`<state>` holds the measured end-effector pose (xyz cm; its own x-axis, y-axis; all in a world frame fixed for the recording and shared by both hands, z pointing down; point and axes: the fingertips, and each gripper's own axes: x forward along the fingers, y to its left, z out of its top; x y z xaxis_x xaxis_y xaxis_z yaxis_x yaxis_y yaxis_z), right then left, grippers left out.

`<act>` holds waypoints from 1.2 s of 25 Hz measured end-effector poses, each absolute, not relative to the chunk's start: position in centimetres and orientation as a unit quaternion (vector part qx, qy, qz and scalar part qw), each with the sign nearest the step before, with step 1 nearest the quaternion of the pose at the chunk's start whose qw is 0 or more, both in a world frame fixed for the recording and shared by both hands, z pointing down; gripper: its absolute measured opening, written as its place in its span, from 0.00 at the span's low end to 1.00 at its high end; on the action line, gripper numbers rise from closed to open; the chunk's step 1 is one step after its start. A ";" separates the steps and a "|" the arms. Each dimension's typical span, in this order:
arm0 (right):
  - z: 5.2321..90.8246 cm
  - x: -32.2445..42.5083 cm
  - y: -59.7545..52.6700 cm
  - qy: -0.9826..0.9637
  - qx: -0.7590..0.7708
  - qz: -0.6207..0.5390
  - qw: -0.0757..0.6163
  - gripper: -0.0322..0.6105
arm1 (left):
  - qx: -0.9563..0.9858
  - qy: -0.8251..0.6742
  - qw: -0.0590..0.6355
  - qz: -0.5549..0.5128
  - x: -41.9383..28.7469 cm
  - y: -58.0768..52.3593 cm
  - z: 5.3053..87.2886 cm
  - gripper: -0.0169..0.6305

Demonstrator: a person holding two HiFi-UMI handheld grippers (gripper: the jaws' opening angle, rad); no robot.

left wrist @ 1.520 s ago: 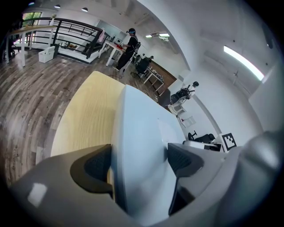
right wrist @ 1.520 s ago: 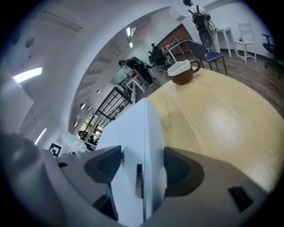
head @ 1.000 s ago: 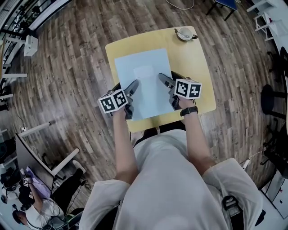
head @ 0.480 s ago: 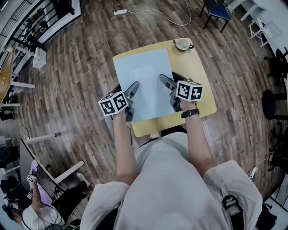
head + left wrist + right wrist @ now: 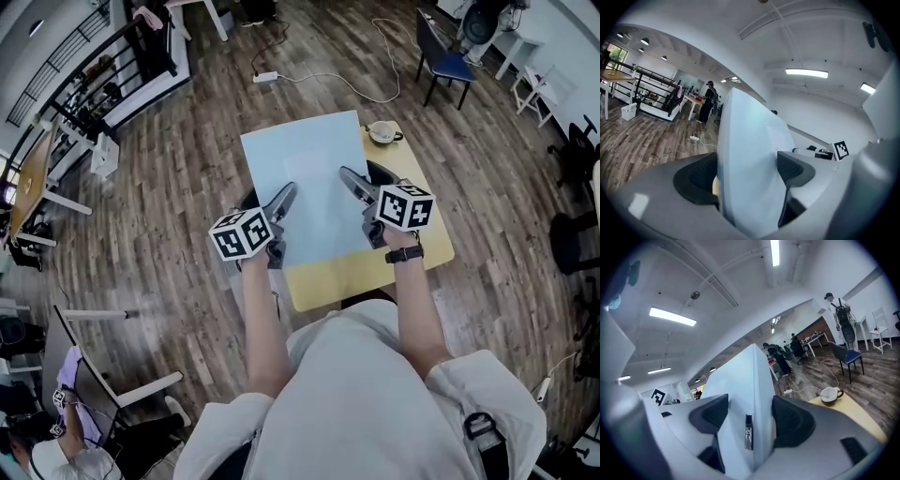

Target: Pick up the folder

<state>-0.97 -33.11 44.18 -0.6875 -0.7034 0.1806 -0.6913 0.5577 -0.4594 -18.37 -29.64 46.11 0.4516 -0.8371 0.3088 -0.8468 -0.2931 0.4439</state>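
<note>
Two claws are on the pale blue folder (image 5: pixel 309 173) at once, so neither hand is the nearer one. In the head view my left claw (image 5: pixel 278 208) bites the folder's left edge and my right claw (image 5: pixel 356 187) bites the right edge, both near the end closest to me. The folder's long axis runs from the middle of the frame up toward the top, away from my body, and its far end reaches past the far edge of the yellow table (image 5: pixel 375 267).

The left gripper view shows the jaws narrowed onto the sheet, with the folder standing between them and filling the gap. The right gripper view shows the same thing: jaws pressed on either side of the folder, with a small metal tab (image 5: pixel 748 431) on the edge that faces the camera. Both cameras look up past the folder at the ceiling, so I judge it is tilted far end up and clear of the table, though I cannot see the gap beneath it.

A coffee cup (image 5: pixel 382 132) sits at the table's far right corner, just beside the folder's right edge. Any swing to the right should mind it.
</note>
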 end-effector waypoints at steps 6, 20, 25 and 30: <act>38.6 -1.2 -31.0 0.895 -0.397 -0.201 0.041 0.53 | 0.823 -0.519 0.231 -0.018 -18.6 -28.1 40.9 0.66; 29.1 -1.9 -27.2 0.914 -0.381 -0.095 0.103 0.53 | 0.848 -0.515 0.107 -0.068 -19.5 -24.8 31.0 0.66; 27.4 -2.1 -26.4 0.916 -0.381 -0.070 0.108 0.53 | 0.849 -0.514 0.089 -0.082 -19.7 -24.0 29.7 0.66; 27.1 -2.3 -26.0 0.918 -0.379 -0.058 0.104 0.53 | 0.850 -0.514 0.074 -0.087 -19.9 -23.7 29.3 0.66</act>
<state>-2.31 -25.95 27.06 -0.6918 -0.7071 -0.1462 -0.6831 0.7065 -0.1850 -19.93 -23.70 29.34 0.4569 -0.8865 -0.0724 -0.8608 -0.4612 0.2151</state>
